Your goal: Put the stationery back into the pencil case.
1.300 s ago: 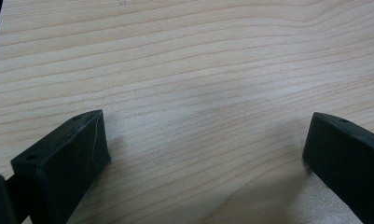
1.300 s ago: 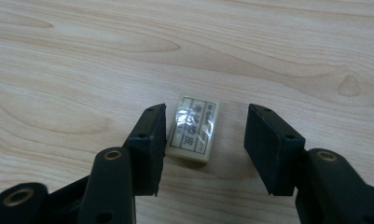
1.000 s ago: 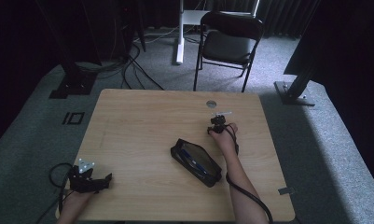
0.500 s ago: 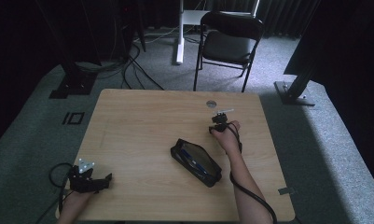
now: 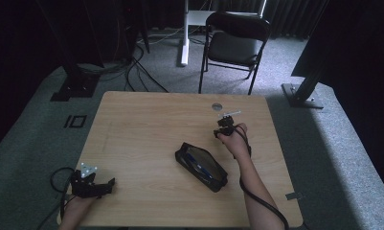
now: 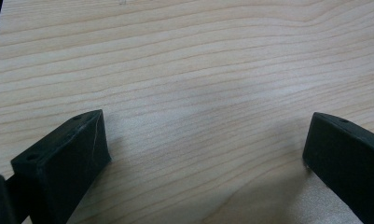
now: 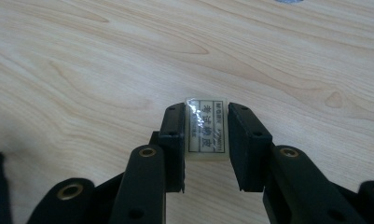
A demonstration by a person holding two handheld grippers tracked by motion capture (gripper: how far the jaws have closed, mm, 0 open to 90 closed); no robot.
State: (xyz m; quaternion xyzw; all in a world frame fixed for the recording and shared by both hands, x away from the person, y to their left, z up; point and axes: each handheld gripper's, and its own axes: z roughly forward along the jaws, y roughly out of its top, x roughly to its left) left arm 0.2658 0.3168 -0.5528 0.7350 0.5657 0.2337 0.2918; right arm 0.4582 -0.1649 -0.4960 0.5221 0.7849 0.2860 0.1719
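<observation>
Right claw (image 7: 205,154) pinches eraser (image 7: 206,128), raised off table (image 7: 82,70).

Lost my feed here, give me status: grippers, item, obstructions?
Right gripper shut on wrapped eraser, above the table. Left gripper open, empty. Open pencil case nearby, path clear.

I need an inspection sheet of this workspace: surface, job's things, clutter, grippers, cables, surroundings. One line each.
Surface: wooden table, pale grain, with a small round grey insert near its far edge.
Job's things: wrapped eraser with printed label, clamped in the right gripper; open black pencil case at mid-table.
Clutter: nothing seen.
Grippers: right gripper shut on the eraser above the table; left gripper wide open, nothing between its jaws.
Cables: gripper cable along the right forearm; loose cables on the floor.
Surroundings: black folding chair, grey carpet.
</observation>
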